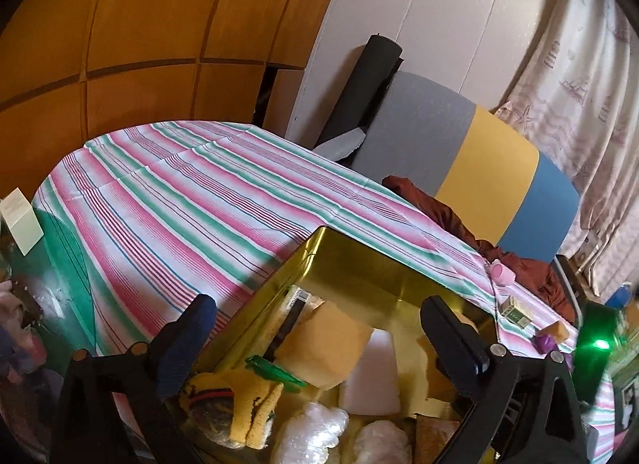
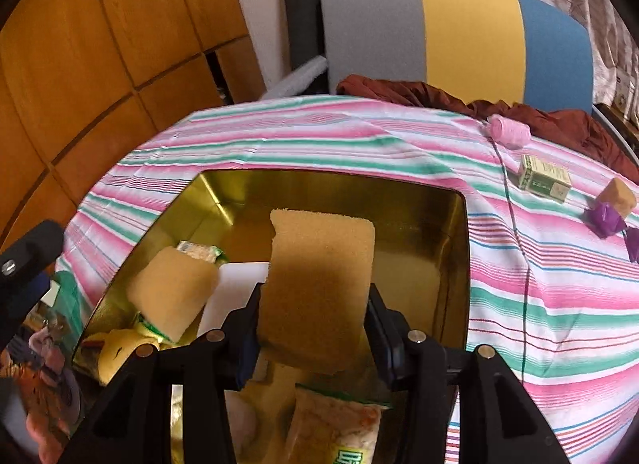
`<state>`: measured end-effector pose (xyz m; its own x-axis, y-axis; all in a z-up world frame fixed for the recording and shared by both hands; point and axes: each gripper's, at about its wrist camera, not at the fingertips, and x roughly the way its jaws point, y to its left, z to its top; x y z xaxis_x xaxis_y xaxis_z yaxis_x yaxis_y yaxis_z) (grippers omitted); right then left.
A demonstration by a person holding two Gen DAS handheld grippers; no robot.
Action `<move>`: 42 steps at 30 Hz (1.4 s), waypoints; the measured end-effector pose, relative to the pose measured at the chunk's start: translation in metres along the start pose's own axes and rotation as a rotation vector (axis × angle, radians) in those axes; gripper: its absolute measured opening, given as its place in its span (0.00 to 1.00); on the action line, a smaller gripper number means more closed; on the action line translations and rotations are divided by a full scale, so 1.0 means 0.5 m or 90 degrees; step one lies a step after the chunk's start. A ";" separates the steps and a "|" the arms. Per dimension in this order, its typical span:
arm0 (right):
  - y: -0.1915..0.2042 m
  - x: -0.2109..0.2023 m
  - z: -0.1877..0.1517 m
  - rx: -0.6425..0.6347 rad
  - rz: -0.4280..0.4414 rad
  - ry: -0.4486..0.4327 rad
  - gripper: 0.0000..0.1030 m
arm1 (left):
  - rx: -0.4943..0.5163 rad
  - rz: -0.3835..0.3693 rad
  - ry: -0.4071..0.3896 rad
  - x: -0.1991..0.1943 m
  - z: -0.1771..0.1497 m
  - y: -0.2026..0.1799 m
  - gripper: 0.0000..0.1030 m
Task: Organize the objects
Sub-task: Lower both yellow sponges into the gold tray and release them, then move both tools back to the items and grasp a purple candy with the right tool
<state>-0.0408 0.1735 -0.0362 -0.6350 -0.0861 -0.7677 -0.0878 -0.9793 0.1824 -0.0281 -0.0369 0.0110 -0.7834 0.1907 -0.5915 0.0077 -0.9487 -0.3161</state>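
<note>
Right gripper (image 2: pixel 313 328) clamps sponge (image 2: pixel 319 276) (above gold tin (image 2: pixel 455 224)).

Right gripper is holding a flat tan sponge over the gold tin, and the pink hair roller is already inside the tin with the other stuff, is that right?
Not quite. The right gripper does hold the tan sponge over the gold tin, but the pink hair roller is not inside it. The right wrist view shows it lying on the striped tablecloth, beyond the tin.

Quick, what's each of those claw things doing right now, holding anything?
Left gripper: open wide, holding nothing, above the gold tin.
Right gripper: closed on a tan sponge, over the tin.
</note>
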 end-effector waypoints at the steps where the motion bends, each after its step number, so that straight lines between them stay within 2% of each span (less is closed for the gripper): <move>1: -0.001 0.006 0.003 0.007 0.004 0.009 0.46 | -0.001 0.000 0.001 -0.001 -0.001 0.000 1.00; 4: -0.003 0.025 0.006 0.023 0.040 0.057 0.51 | -0.003 -0.004 0.002 -0.002 -0.001 0.000 1.00; 8: -0.010 -0.005 -0.005 0.020 0.058 0.044 0.64 | -0.007 -0.003 0.008 0.001 -0.002 0.002 1.00; 14: -0.032 -0.042 -0.007 0.030 0.084 0.011 0.61 | -0.018 -0.006 0.004 -0.002 -0.005 0.004 1.00; 15: -0.032 -0.036 -0.004 0.027 0.081 0.018 0.56 | -0.017 -0.007 0.005 -0.002 -0.005 0.002 1.00; 17: -0.031 -0.025 -0.002 0.025 0.099 0.031 0.52 | -0.014 -0.009 0.007 -0.002 -0.005 -0.001 1.00; 21: -0.005 0.001 -0.016 0.008 0.179 0.085 0.52 | -0.012 -0.016 0.011 -0.002 -0.004 -0.005 1.00; 23: 0.008 -0.010 -0.028 0.002 0.197 0.085 0.52 | -0.016 -0.017 0.014 -0.001 -0.005 -0.004 1.00; 27: 0.009 -0.062 -0.036 -0.032 0.189 0.036 0.52 | -0.028 -0.016 0.022 0.004 -0.008 0.000 1.00; 29: -0.007 -0.094 -0.036 -0.036 0.164 0.010 0.52 | -0.033 -0.024 0.030 0.007 -0.012 -0.002 1.00; 35: -0.093 -0.151 -0.033 0.012 0.115 -0.038 0.56 | -0.002 -0.058 0.052 0.011 -0.037 -0.041 1.00; 38: -0.141 -0.173 -0.042 0.035 0.075 -0.064 0.63 | 0.030 -0.085 0.065 0.008 -0.055 -0.072 1.00; 40: -0.168 -0.175 -0.048 0.046 0.047 -0.068 0.65 | 0.044 -0.104 0.080 0.008 -0.066 -0.093 1.00; 42: -0.205 -0.171 -0.057 0.063 0.015 -0.049 0.68 | 0.055 -0.124 0.092 0.008 -0.076 -0.110 1.00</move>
<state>0.0444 0.2761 -0.0071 -0.6942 -0.0916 -0.7139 -0.1449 -0.9538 0.2632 -0.0081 0.0254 -0.0019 -0.6685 0.3994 -0.6273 -0.1923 -0.9077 -0.3729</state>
